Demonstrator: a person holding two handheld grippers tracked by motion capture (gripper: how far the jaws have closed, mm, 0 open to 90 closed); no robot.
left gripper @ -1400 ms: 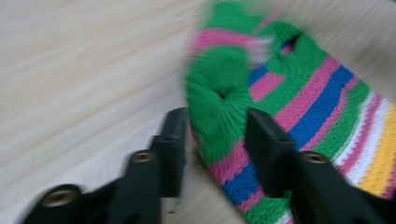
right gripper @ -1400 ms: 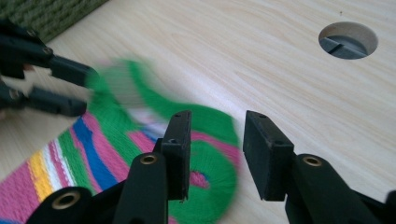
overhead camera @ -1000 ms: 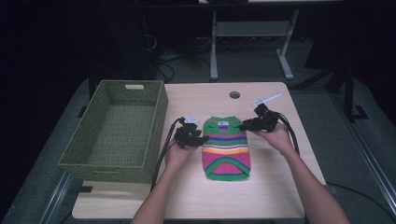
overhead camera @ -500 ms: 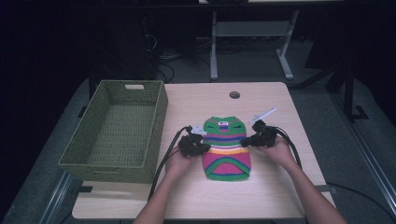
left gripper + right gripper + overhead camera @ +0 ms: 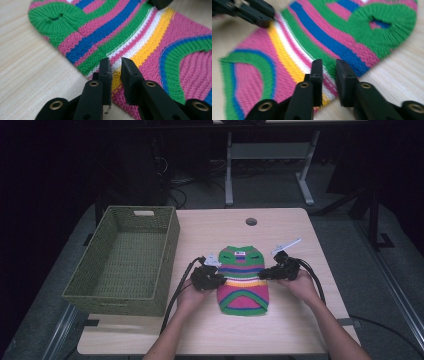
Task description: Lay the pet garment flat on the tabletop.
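Item under handling: a small knitted sweater (image 5: pixel 243 280), lying flat on a pale wood-grain table (image 5: pixel 280 330), right of centre; ribbed knit in horizontal stripes of green, pink, blue, white and yellow, with a green neck band and an arched green hem; a small label sits at the neck. Its long axis runs away from the person, neck toward the far edge, hem toward the near edge.

The left gripper (image 5: pixel 216 279) sits at the garment's left edge, at the yellow and white stripes; the left gripper view shows its 2 black jaws with a narrow gap between them, the edge of the knit under that gap; whether cloth is pinched cannot be told. The right gripper (image 5: pixel 265 273) sits at the right edge, level with the same stripes; its 2 jaws likewise stand slightly apart over the knit edge; grip on the cloth cannot be told.

A green woven basket (image 5: pixel 150 255), rectangular with a cut-out handle, stands at the table's left side, well apart from the sweater; a round hole (image 5: pixel 251 221) sits near the far edge.
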